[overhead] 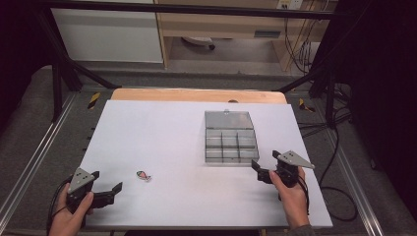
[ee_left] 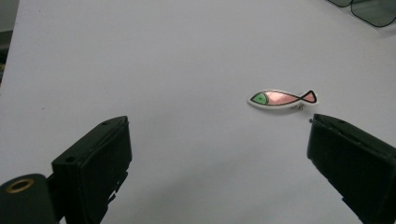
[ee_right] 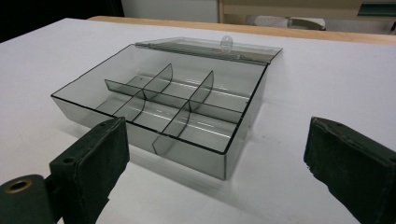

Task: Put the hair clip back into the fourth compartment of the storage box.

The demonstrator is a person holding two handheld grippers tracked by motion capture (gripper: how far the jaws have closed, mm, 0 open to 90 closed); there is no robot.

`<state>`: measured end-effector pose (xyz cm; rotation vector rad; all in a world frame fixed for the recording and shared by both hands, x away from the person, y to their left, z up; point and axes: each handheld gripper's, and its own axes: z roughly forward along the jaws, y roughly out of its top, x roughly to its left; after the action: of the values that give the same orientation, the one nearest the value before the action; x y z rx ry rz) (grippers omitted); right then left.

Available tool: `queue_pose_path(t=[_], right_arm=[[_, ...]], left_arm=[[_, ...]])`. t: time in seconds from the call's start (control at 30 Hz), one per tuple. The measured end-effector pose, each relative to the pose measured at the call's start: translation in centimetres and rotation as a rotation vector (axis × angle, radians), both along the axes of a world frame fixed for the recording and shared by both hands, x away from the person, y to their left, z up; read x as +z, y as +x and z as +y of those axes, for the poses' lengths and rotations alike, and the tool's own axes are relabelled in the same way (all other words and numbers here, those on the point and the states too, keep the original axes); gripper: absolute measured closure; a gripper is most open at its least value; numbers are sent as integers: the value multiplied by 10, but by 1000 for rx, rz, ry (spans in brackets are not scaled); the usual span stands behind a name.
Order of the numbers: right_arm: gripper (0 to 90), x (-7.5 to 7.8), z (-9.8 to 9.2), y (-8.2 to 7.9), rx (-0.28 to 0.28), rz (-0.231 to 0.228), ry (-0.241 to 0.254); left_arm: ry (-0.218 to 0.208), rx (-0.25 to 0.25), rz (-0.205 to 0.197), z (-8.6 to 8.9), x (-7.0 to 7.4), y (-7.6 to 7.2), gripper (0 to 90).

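White paper covers the desk (overhead: 162, 132), with grey floor all around it. Near the front left corner lies a little fish (overhead: 143, 175), pink with a green head. Nothing holds it yet. Just beside it sits the left gripper (overhead: 119, 189), jaws spread wide, with the fish a bit ahead by one jaw tip. Over by the right edge stands a clear box (overhead: 231, 142) with its lid open and its small rooms empty. Close to its front corner waits the right gripper (overhead: 257, 170), jaws wide too, holding nothing. I think the job has hardly begun: the fish must be picked up and put in the box.
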<state>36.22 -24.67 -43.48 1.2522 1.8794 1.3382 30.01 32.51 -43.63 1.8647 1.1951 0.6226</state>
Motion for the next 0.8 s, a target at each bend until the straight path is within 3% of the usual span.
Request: queue_pose_path(t=[0.37, 0.43, 0.63, 0.7, 0.8], right_arm=[[59, -1, 17, -11, 96, 44, -2], [58, 1, 29, -18, 141, 37, -21], [55, 4, 47, -23, 195, 26, -35], [54, 4, 62, -26, 238, 41, -37], [48, 2, 71, -27, 258, 52, -50]], left_arm=[[7, 4, 4, -1, -1, 1, 64], [10, 1, 6, -1, -1, 1, 64], [11, -2, 7, -1, -1, 0, 64], [15, -6, 11, -1, -2, 0, 64], [17, -9, 14, -1, -2, 0, 64]])
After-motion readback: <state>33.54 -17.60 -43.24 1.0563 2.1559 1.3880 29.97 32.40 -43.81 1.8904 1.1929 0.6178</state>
